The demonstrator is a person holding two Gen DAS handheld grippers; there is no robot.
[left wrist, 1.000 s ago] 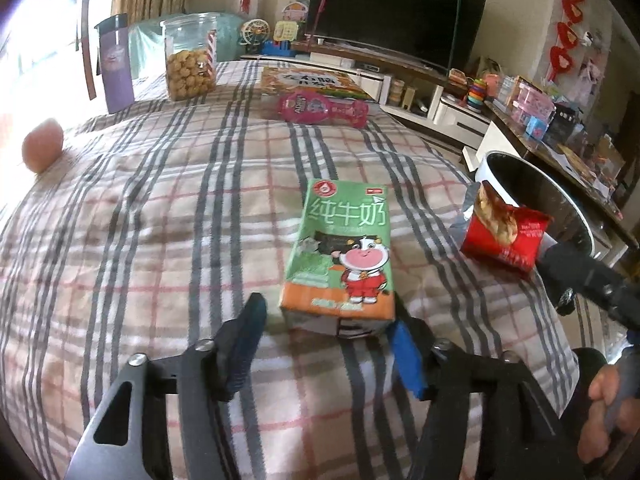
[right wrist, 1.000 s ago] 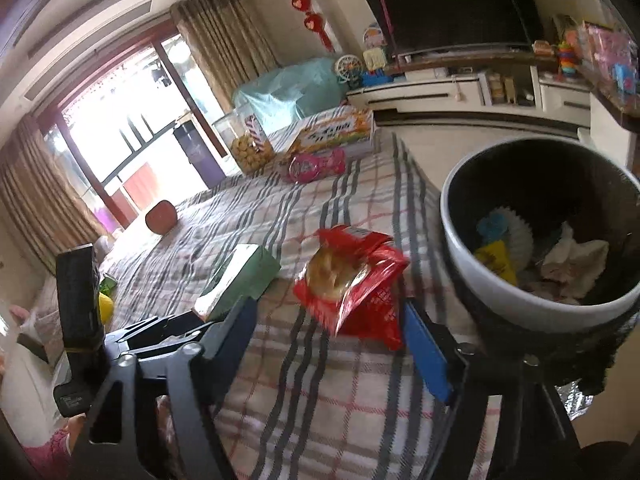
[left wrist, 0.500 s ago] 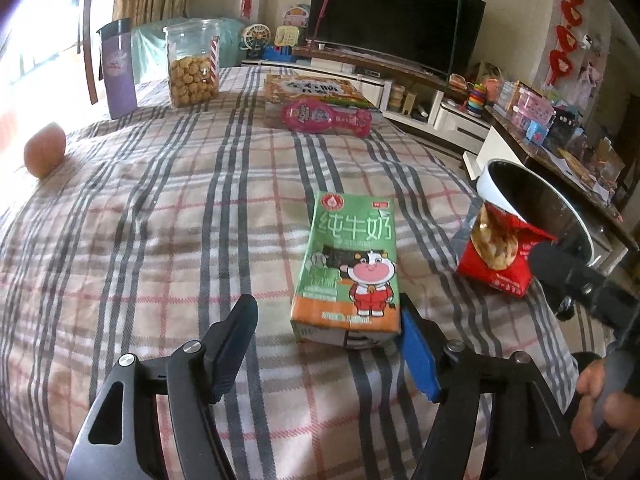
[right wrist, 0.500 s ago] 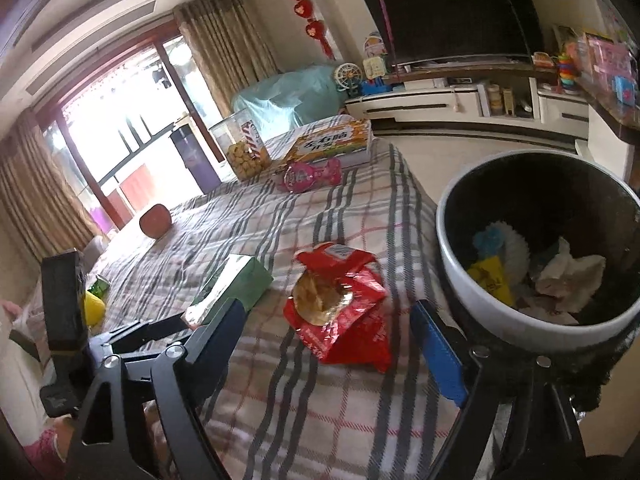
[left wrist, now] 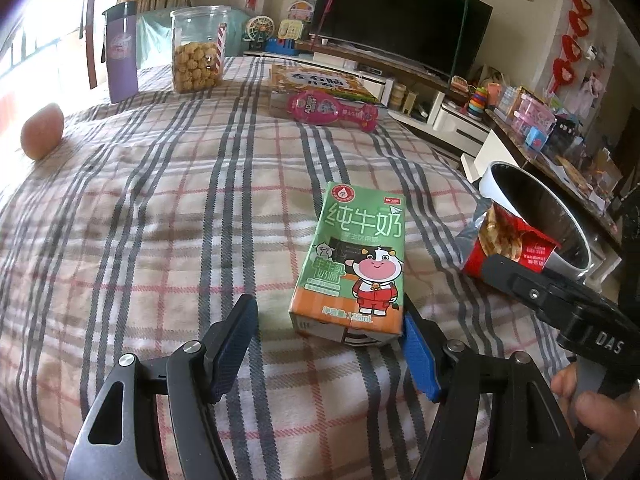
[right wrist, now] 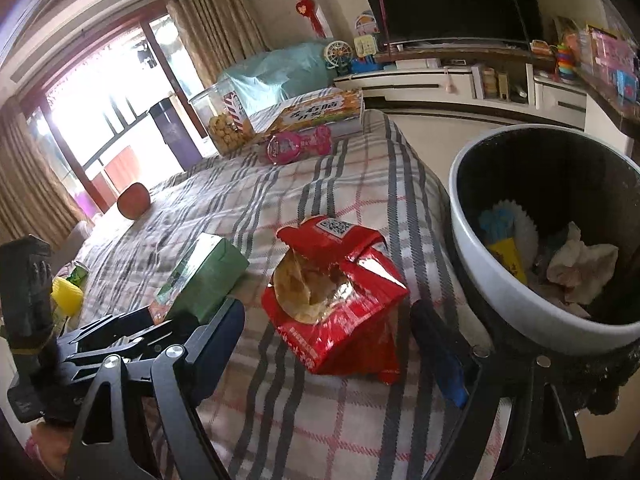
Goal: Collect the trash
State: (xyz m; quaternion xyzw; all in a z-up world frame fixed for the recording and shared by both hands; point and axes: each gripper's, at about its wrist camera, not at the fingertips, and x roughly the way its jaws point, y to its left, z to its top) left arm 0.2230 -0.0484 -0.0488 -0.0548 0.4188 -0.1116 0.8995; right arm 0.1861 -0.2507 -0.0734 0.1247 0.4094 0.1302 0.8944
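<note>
A green milk carton lies flat on the plaid tablecloth. My left gripper is open, its fingers on either side of the carton's near end, not touching it. The carton also shows in the right wrist view. A torn red snack bag lies near the table's right edge. My right gripper is open, its fingers flanking the bag's near end. The bag shows in the left wrist view. A round trash bin with white rim stands just right of the table and holds paper scraps.
At the table's far end stand a cookie jar, a purple tumbler, a snack box and a pink package. An apple lies at the left edge. A TV stand lies beyond.
Both grippers have drawn back a little toward me, so the carton and the bag sit farther forward between the fingers. Both stay open. Carton and bag have not moved.
</note>
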